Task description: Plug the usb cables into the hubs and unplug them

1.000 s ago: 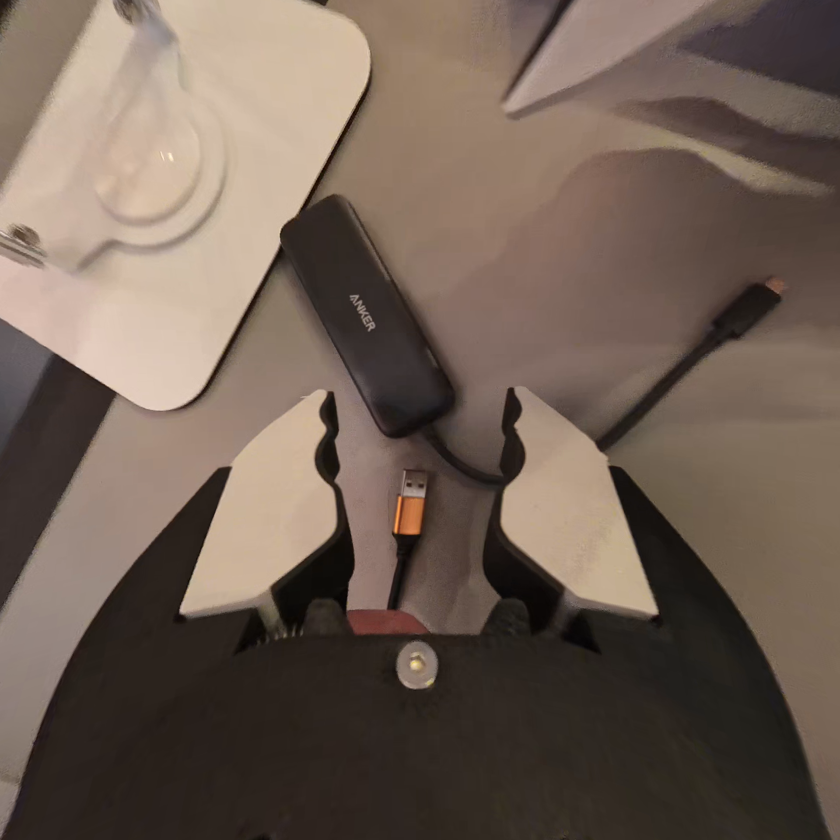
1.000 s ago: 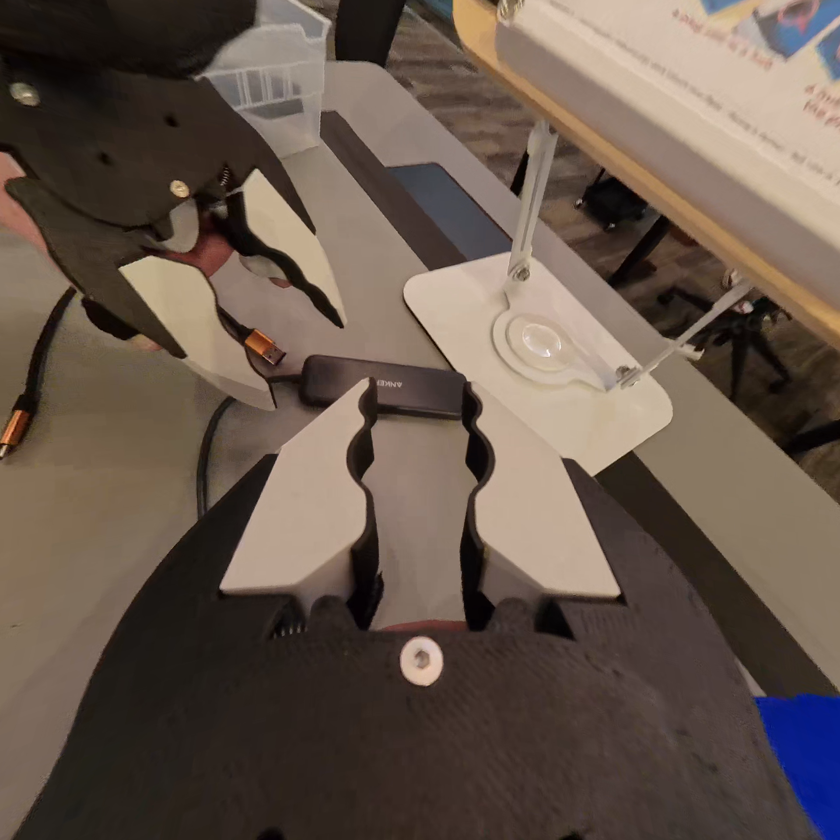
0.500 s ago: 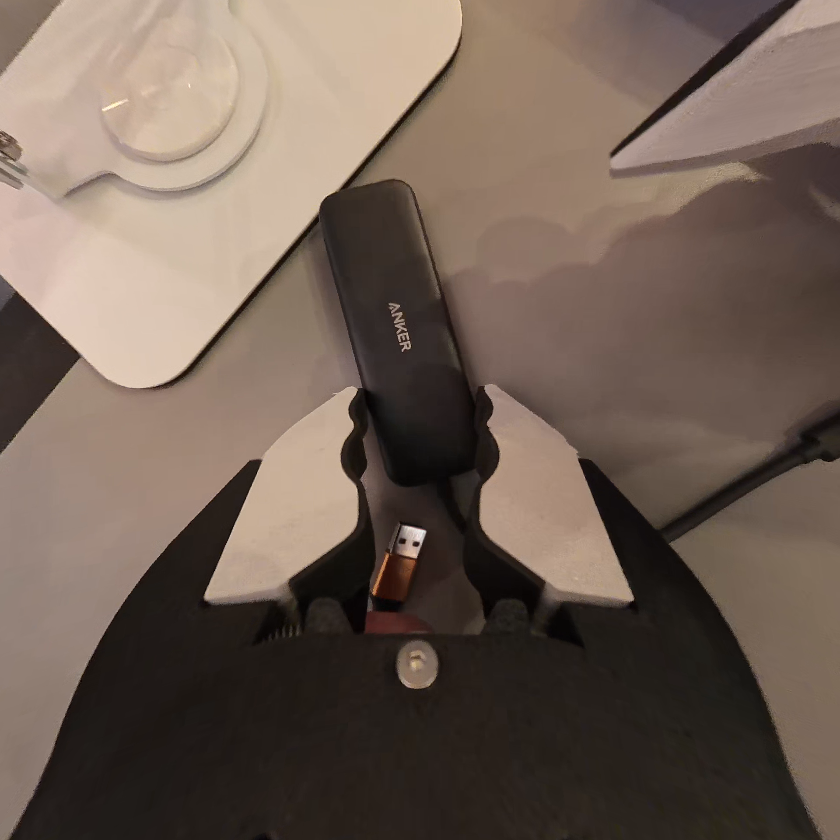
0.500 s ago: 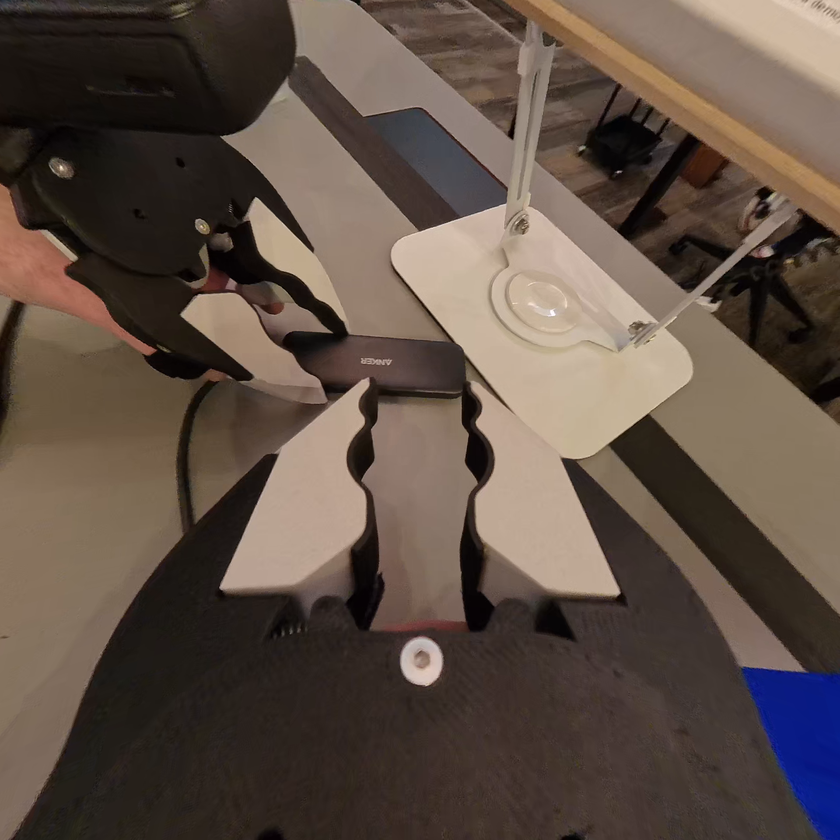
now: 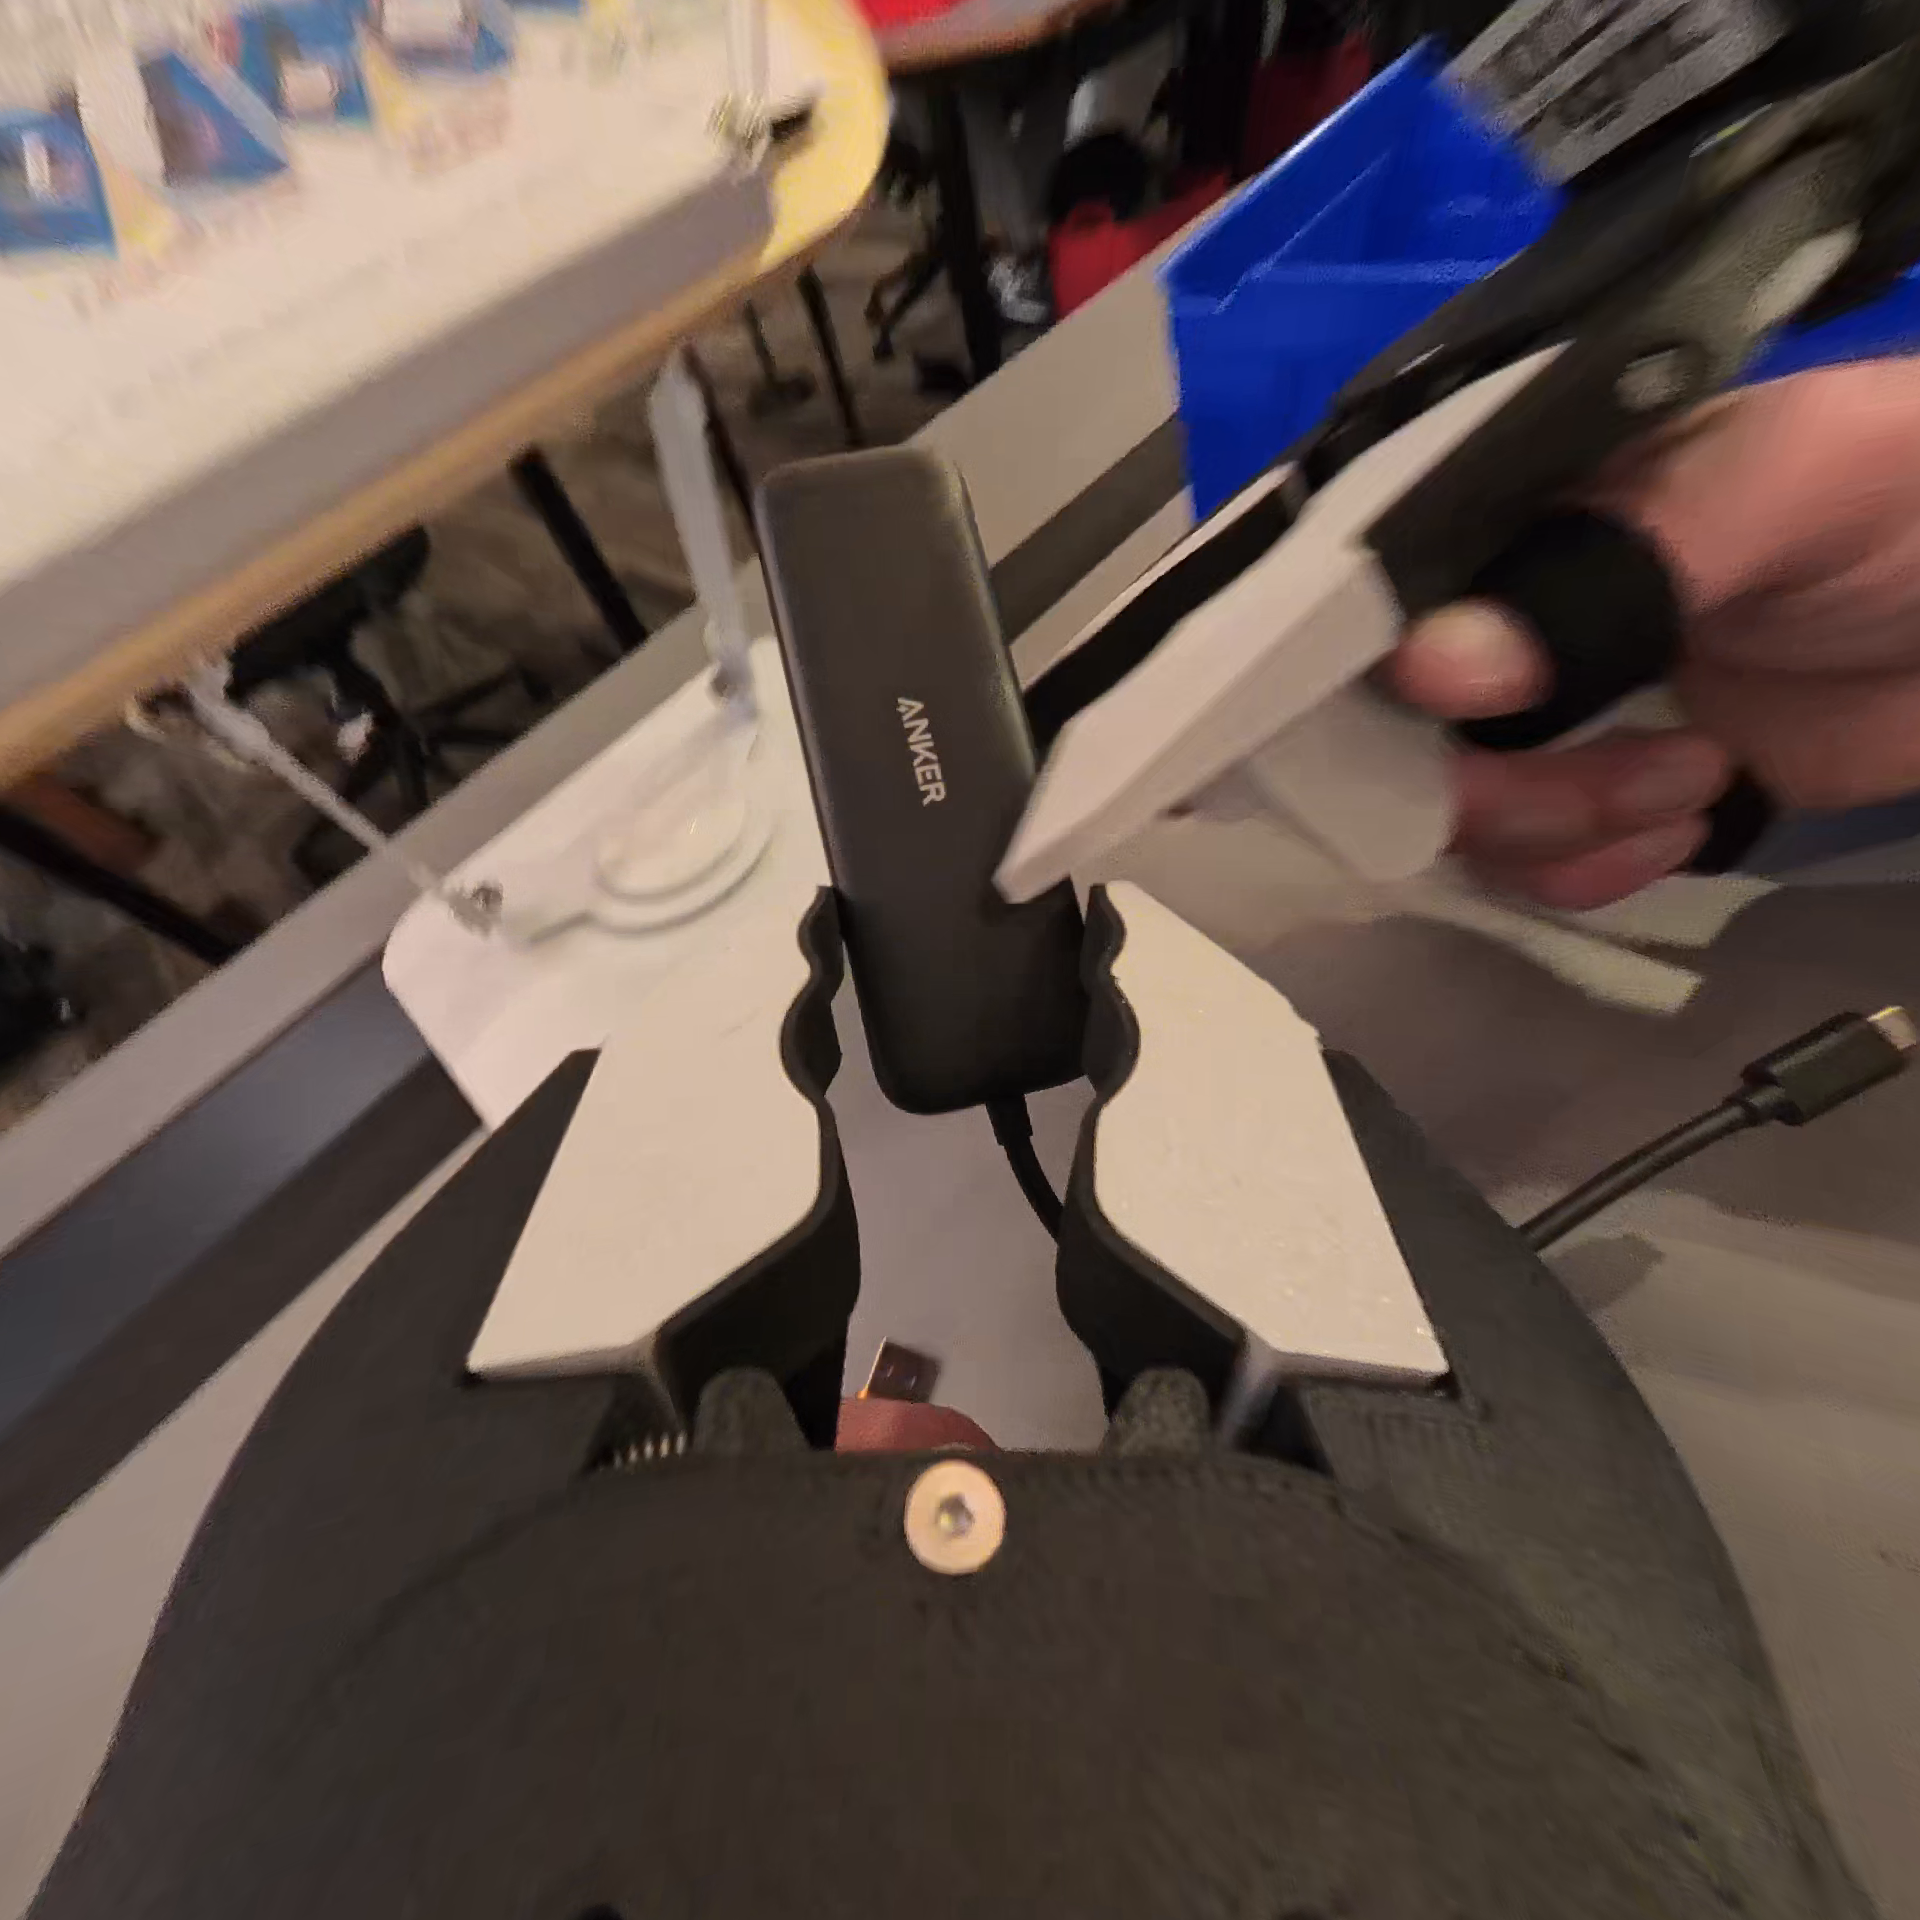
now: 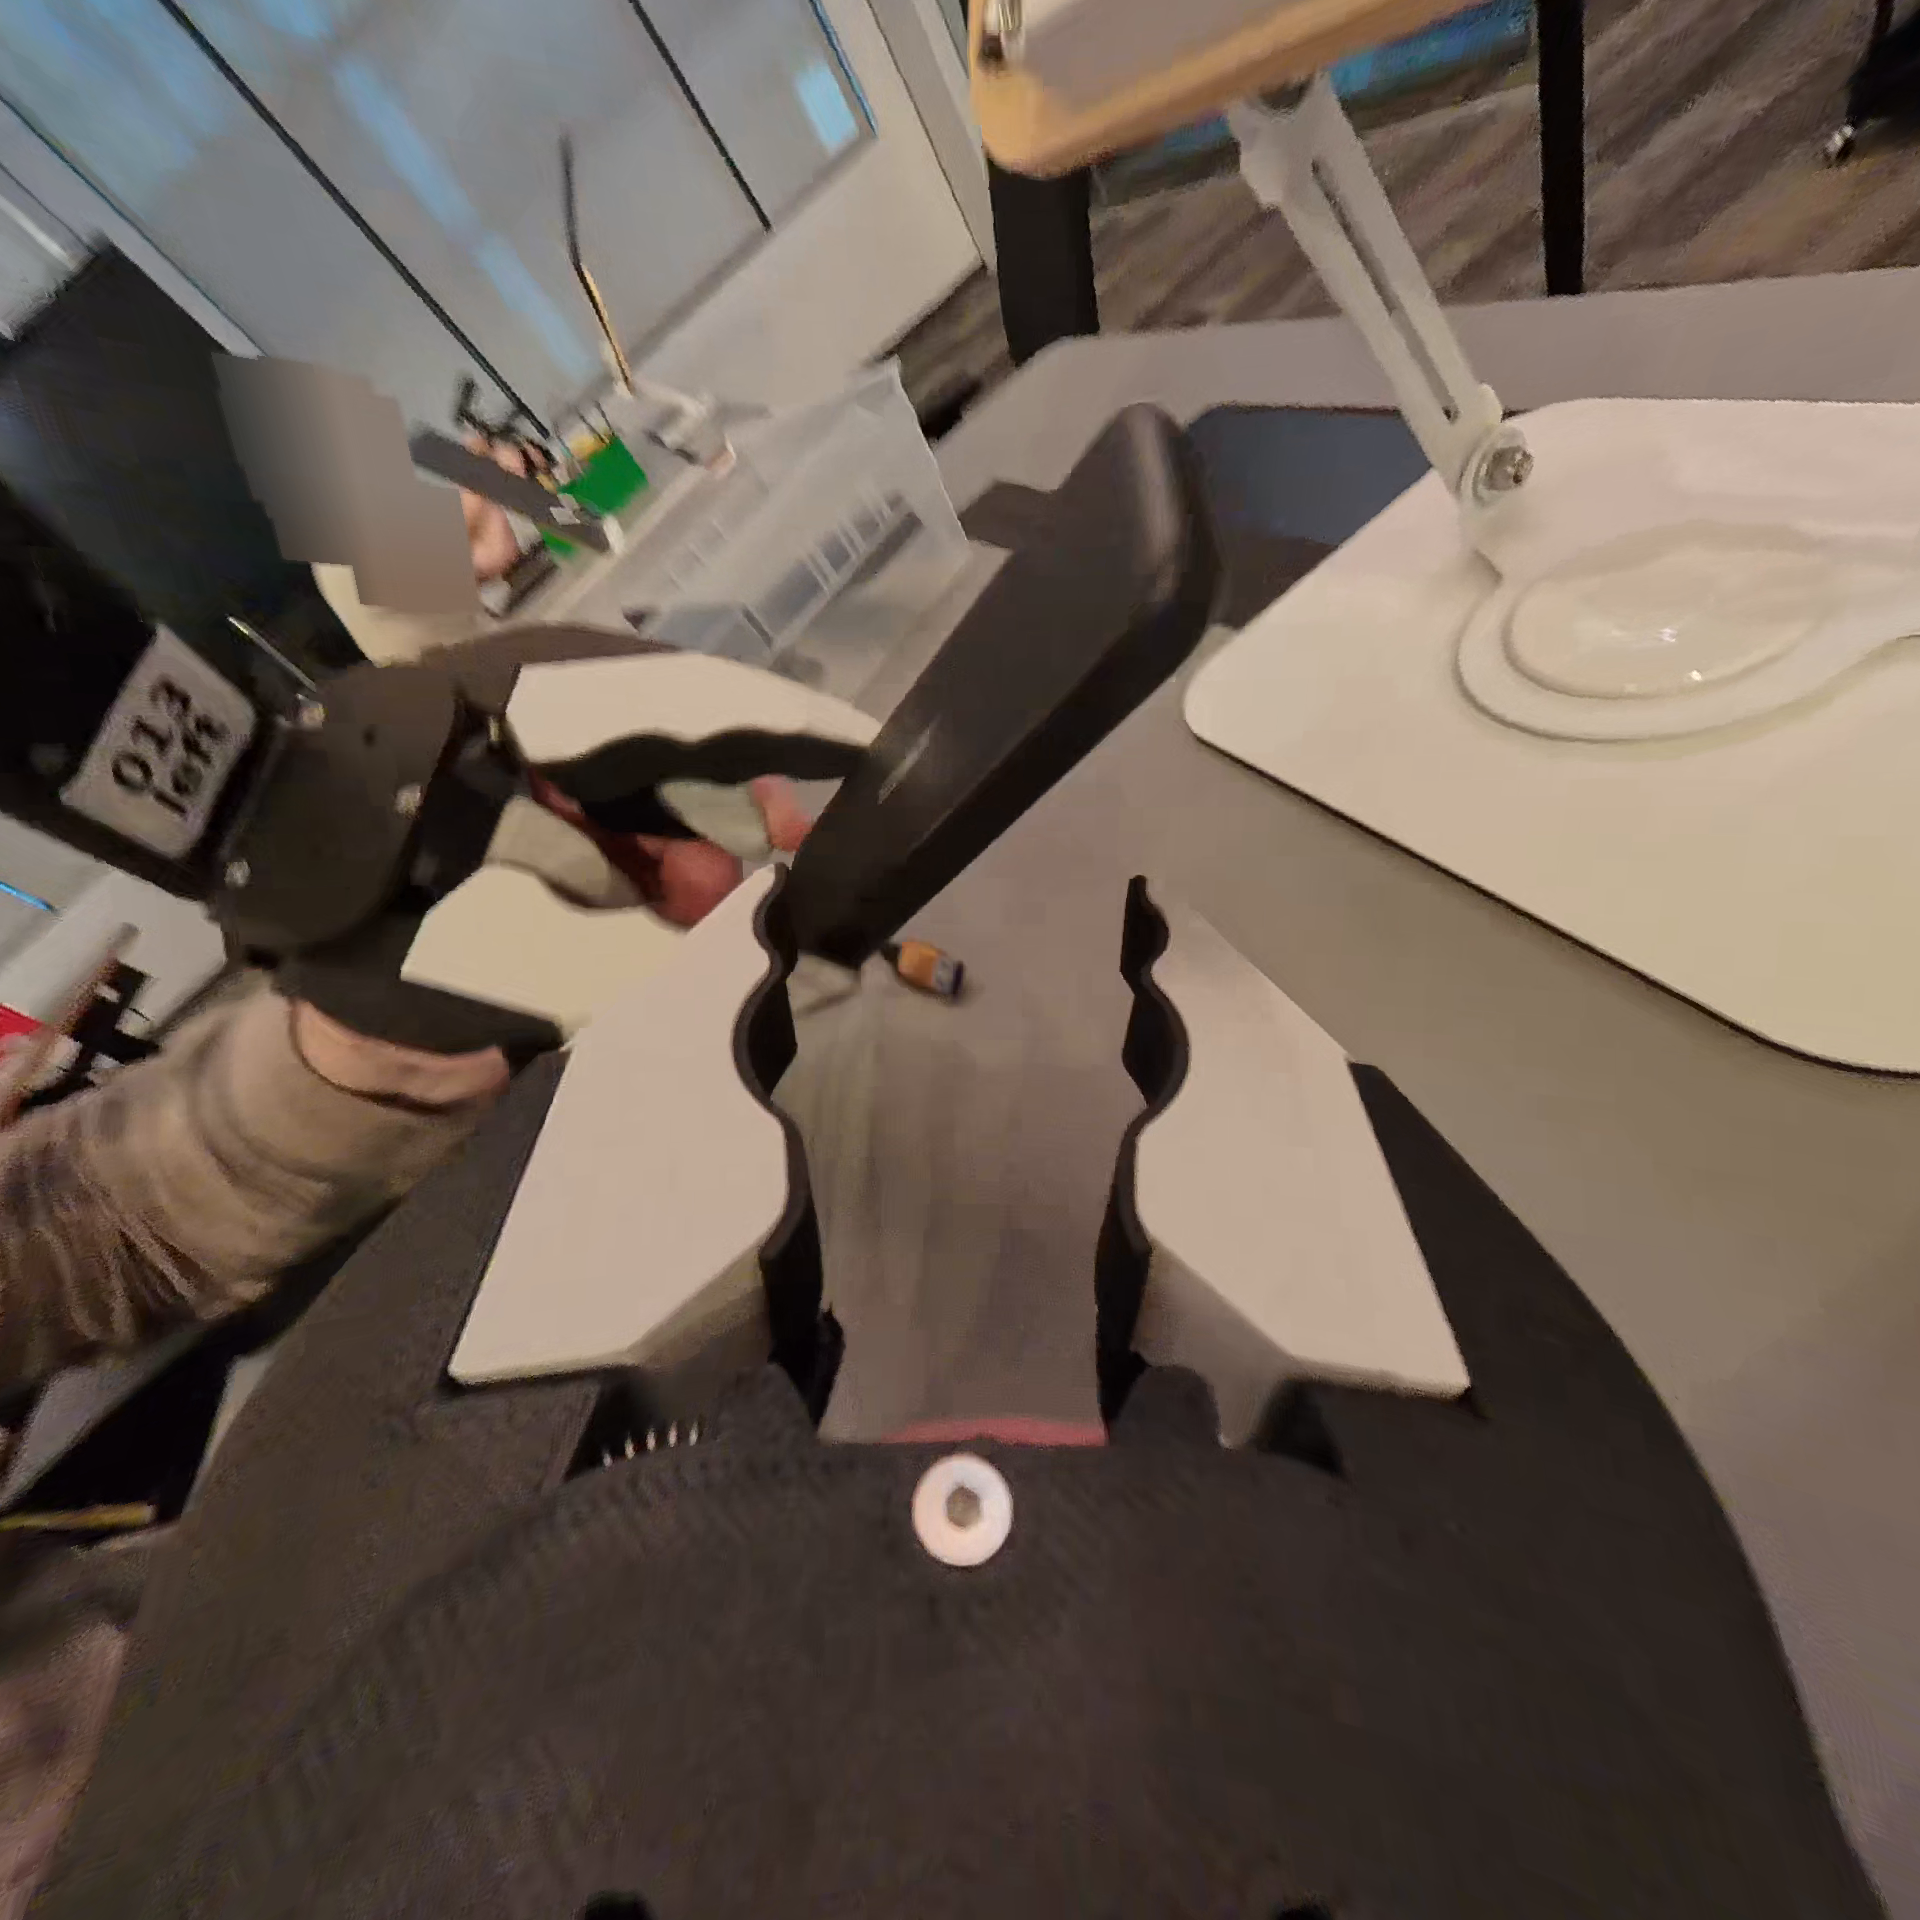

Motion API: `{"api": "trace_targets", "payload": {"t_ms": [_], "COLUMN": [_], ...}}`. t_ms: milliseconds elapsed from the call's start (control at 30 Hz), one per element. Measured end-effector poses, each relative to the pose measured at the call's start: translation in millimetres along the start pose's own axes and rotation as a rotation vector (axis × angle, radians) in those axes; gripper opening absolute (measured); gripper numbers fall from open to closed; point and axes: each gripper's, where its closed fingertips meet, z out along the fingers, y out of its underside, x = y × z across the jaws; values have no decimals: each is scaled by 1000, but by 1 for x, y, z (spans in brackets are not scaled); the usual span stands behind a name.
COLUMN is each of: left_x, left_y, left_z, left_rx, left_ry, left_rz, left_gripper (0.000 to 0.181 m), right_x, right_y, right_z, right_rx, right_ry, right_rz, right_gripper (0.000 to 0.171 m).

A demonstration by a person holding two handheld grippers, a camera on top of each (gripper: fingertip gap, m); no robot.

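Note:
My left gripper (image 5: 961,935) is shut on the lower end of a black USB hub (image 5: 914,748) and holds it off the grey table, tilted upward. The hub's cable runs out to its black plug (image 5: 1839,1060), which lies on the table to the right. An orange USB plug (image 5: 904,1371) lies on the table below the fingers. My right gripper (image 6: 956,914) is open and empty. Its left fingertip sits right by the hub (image 6: 1029,665) that the left gripper (image 6: 821,779) holds. The orange plug (image 6: 930,966) lies just beyond its fingers. In the left wrist view the right gripper (image 5: 1049,821) meets the hub's right edge.
A white stand base (image 6: 1558,779) with a slanted arm stands on the table just right of the hub; it also shows in the left wrist view (image 5: 582,935). A blue bin (image 5: 1351,260) stands behind. A clear plastic container (image 6: 810,540) stands at the far table edge. A wooden board hangs overhead. Left tips and right tips are each some 12 cm from the orange USB plug (image 5: 904,1371). My right wrist view (image 6: 945,978) looks at it from another angle.
My left gripper has shut on the hub and lifted it off the table, tipping it up. My right gripper has opened wider and stays beside the hub.

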Motion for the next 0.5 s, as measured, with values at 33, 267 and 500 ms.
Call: {"api": "trace_targets", "payload": {"t_ms": [33, 267, 500], "left_x": [4, 18, 31], "left_y": [-7, -24, -31], "left_z": [-3, -10, -39], "left_rx": [32, 94, 59], "left_ry": [-8, 11, 365], "left_rz": [26, 114, -48], "left_gripper": [45, 43, 69], "right_x": [-5, -31, -75], "right_y": [-7, -25, -15], "right_z": [-1, -13, -29], "right_rx": [54, 128, 4], "right_ry": [-40, -153, -384], "right_rz": [15, -46, -169], "right_gripper": [52, 12, 9]}}
